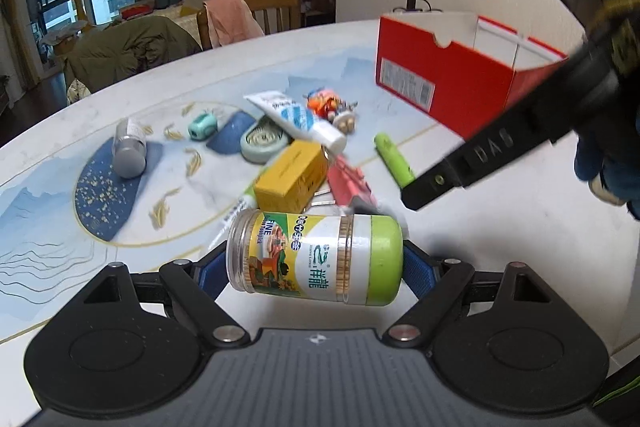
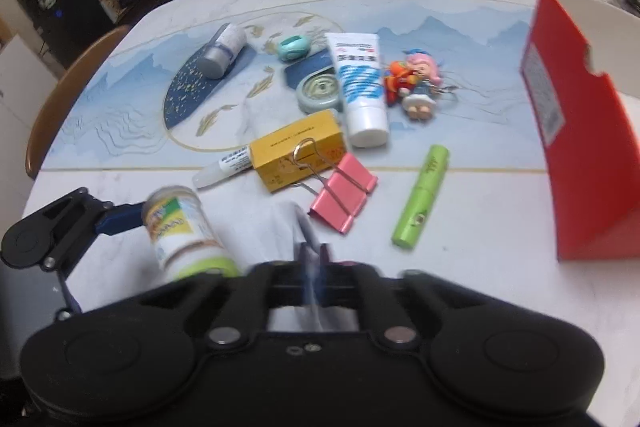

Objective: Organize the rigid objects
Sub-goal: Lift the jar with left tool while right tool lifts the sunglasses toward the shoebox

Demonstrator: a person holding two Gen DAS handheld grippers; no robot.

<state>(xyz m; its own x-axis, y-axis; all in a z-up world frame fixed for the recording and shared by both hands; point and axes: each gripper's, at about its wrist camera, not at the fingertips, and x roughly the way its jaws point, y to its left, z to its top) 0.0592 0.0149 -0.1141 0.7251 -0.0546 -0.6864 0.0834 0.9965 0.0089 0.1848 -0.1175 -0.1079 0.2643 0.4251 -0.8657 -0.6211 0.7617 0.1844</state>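
Observation:
My left gripper (image 1: 314,259) is shut on a toothpick jar (image 1: 316,259) with a green lid, held sideways above the table; the jar also shows in the right wrist view (image 2: 188,231). My right gripper (image 2: 316,255) is shut and empty, its fingers together and blurred; it shows in the left wrist view as a black arm (image 1: 480,155) in front of the red box. The open red box (image 1: 448,75) stands at the right (image 2: 580,147). On the table lie a yellow box (image 2: 298,155), pink binder clip (image 2: 344,191), green tube (image 2: 420,195), white tube (image 2: 360,87) and toy figure (image 2: 416,83).
A silver-capped jar (image 2: 222,51), teal sharpener (image 2: 294,47), round teal tin (image 2: 320,91) and a small glue tube (image 2: 224,169) lie farther back on the patterned table (image 2: 480,227). Wooden chairs (image 1: 272,11) stand at the far edge.

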